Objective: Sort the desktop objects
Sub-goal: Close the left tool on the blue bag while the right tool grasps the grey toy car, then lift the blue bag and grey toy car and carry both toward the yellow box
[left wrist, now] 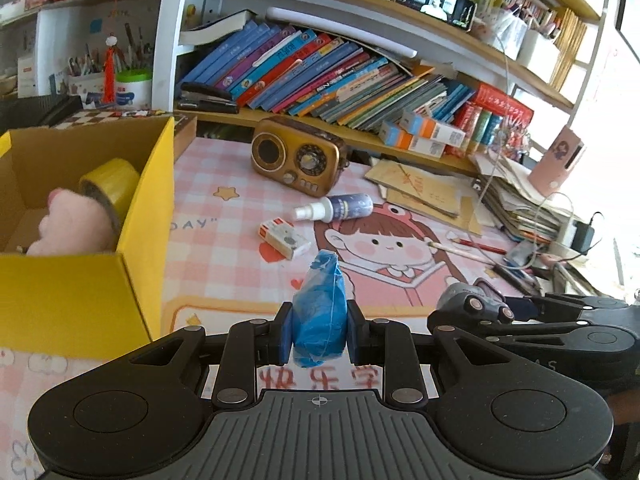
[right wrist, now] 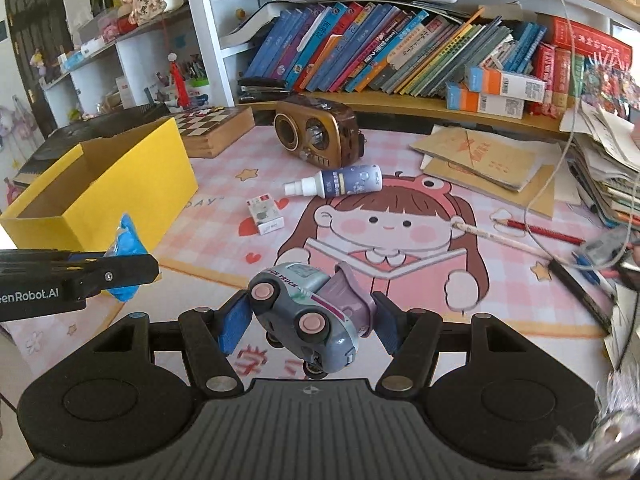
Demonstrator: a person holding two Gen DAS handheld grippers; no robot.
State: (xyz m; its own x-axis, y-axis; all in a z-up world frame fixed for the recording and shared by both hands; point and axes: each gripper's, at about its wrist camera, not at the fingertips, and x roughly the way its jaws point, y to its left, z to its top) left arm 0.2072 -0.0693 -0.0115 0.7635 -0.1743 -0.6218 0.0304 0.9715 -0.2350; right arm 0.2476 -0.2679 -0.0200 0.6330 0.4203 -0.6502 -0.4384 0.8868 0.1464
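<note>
My left gripper [left wrist: 319, 328] is shut on a crumpled blue plastic wrapper [left wrist: 320, 312], held above the pink desk mat just right of the yellow cardboard box [left wrist: 80, 296]. In the box lie a yellow tape roll [left wrist: 112, 184] and a pink plush toy [left wrist: 76, 224]. My right gripper [right wrist: 310, 320] is shut on a grey and purple toy truck [right wrist: 308, 312], tilted with its wheels facing me. In the right wrist view the left gripper [right wrist: 120, 272] with the blue wrapper [right wrist: 128, 248] hangs at the left beside the yellow box [right wrist: 120, 184]. The toy truck [left wrist: 472, 300] also shows in the left wrist view.
On the mat lie a spray bottle [right wrist: 340, 182], a small white box [right wrist: 266, 212], a brown retro radio [right wrist: 320, 132] and pencils [right wrist: 532, 230]. A chessboard box [right wrist: 212, 128] stands behind the yellow box. Notebooks and paper stacks [right wrist: 480, 160] crowd the right; bookshelves rise behind.
</note>
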